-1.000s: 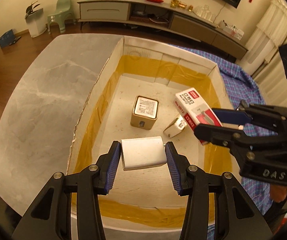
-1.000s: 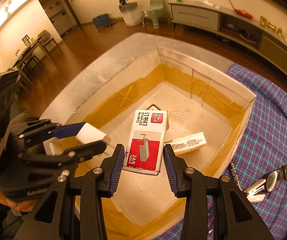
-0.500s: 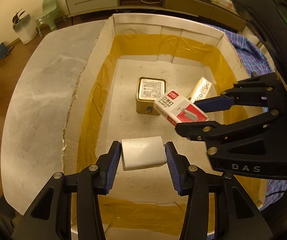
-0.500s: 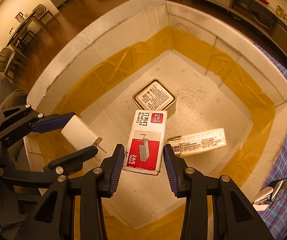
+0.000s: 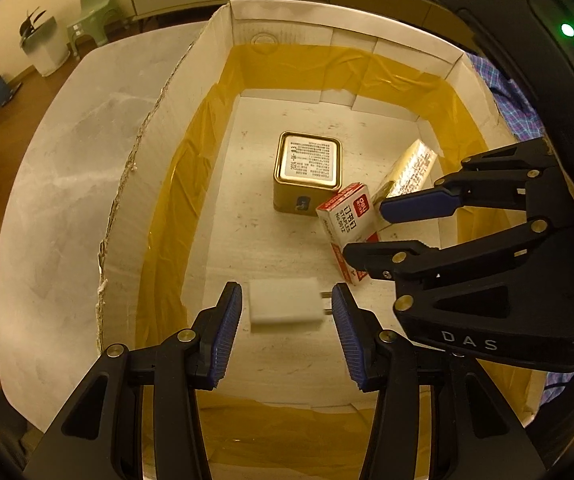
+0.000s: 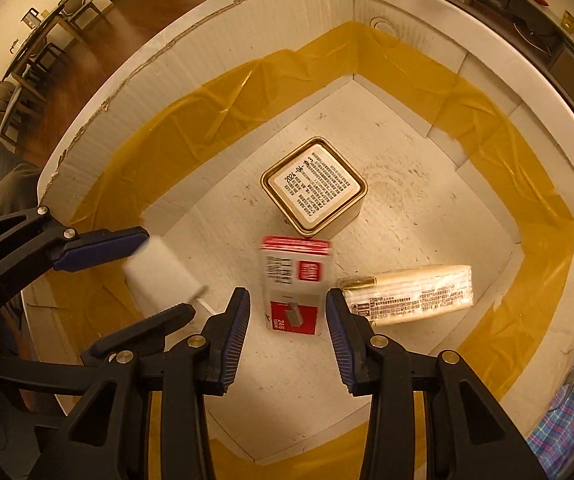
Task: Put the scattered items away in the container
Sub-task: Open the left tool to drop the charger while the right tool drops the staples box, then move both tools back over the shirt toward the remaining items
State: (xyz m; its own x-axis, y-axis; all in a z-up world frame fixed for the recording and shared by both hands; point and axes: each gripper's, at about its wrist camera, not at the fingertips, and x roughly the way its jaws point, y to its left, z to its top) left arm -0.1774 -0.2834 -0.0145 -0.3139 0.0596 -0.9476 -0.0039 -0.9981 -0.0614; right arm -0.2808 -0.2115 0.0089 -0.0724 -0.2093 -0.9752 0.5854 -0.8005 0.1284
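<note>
Grey marble table carries the tape-lined cardboard box, and both loads are now well down inside its walls. The white charger sits between the jaws of the left gripper, but a gap shows at the left pad and the plug is smeared with motion. A second ago it was clamped tight, so the jaws are opening and it looks to be dropping free. The staples box tells the same story. Half a second ago it filled the right gripper from pad to pad; now it is blurred, sits lower and clear of the left pad, so those jaws appear released too.

Just beyond the staples box stands the gold tin, and just to its right lies the long pale packet, both on the box floor. Both grippers have come lower over that floor than a second ago. Two more items are thus likely counted as tidied. Whatever is left on the checked cloth outside the box would be next.
</note>
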